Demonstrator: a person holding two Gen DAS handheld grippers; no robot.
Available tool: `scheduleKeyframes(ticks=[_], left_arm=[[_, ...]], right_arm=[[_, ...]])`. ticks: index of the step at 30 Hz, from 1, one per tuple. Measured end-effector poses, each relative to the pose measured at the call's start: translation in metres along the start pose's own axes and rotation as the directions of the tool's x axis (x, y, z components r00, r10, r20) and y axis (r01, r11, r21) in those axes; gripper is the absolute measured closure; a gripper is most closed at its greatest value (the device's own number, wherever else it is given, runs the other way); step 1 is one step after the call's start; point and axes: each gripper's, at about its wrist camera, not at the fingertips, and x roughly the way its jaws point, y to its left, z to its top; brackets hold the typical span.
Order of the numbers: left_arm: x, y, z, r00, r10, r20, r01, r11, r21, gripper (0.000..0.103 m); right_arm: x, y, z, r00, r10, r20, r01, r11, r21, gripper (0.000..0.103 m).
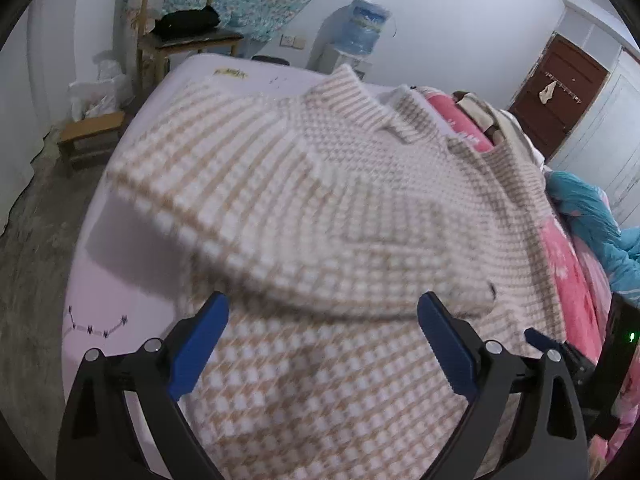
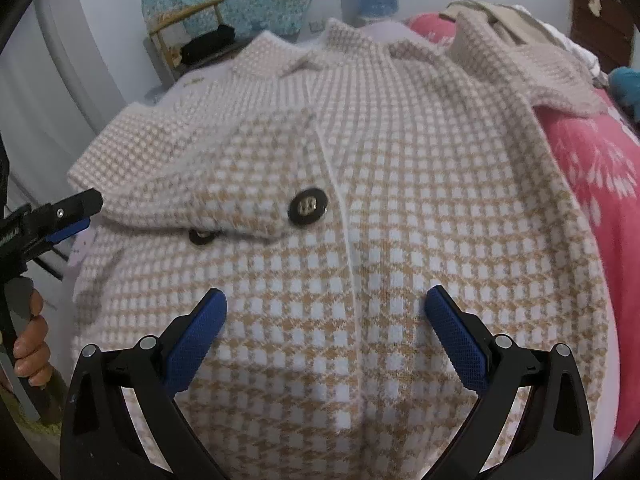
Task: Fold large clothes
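Lying flat on bed (image 1: 132, 280), houndstooth cardigan (image 2: 360, 208), collar (image 2: 348, 36) pointing away, both tools (image 1: 322, 308) (image 2: 325, 304) spread.

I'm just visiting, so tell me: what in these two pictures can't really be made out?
- Cardigan hem: cut off by the lower edge in both views, behind the open right gripper and open left gripper.
- Folded sleeve: motion-blurred in the left view; its cuff is unclear.
- Small button: half tucked under the sleeve in the right view.
- Mattress print: too small to read.
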Motion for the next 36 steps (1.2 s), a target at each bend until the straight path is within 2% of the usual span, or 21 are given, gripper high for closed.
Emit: scheduleKeyframes(ticks=[3, 6, 11, 17, 26, 36], left_arm=[[0.009, 0.005, -0.008, 1.000, 0.015, -0.025, -0.015, 1.000, 0.004, 0.008], [0.020, 0.010, -0.013, 0.998, 0.023, -0.055, -0.023, 1.000, 0.003, 0.008], [0.022, 0.010, -0.014, 0.999, 0.011, -0.042, -0.010, 1.000, 0.021, 0.005], [0.024, 0.006, -0.018, 0.999, 0.030, -0.028, -0.028, 0.999, 0.043, 0.005], [0.019, 0.021, -0.019, 0.998, -0.054, 0.023, 0.055, 0.997, -0.056, 0.005], [0.022, 0.014, -0.018, 1.000, -0.006, 0.004, 0.006, 0.999, -0.032, 0.005]], right_arm=[[0.010, -0.003, -0.001, 0.999, 0.002, -0.037, -0.001, 1.000, 0.013, 0.007], [0.012, -0.001, 0.000, 0.999, -0.008, -0.036, 0.008, 1.000, 0.010, 0.007], [0.015, 0.000, 0.003, 0.999, -0.013, -0.040, 0.014, 1.000, 0.014, 0.007], [0.019, 0.003, 0.004, 0.999, -0.018, -0.032, 0.018, 1.000, 0.010, 0.007], [0.020, 0.005, -0.002, 1.000, -0.023, -0.015, 0.023, 1.000, 0.001, 0.007], [0.016, 0.001, -0.008, 1.000, -0.007, 0.005, 0.007, 1.000, 0.003, 0.007]])
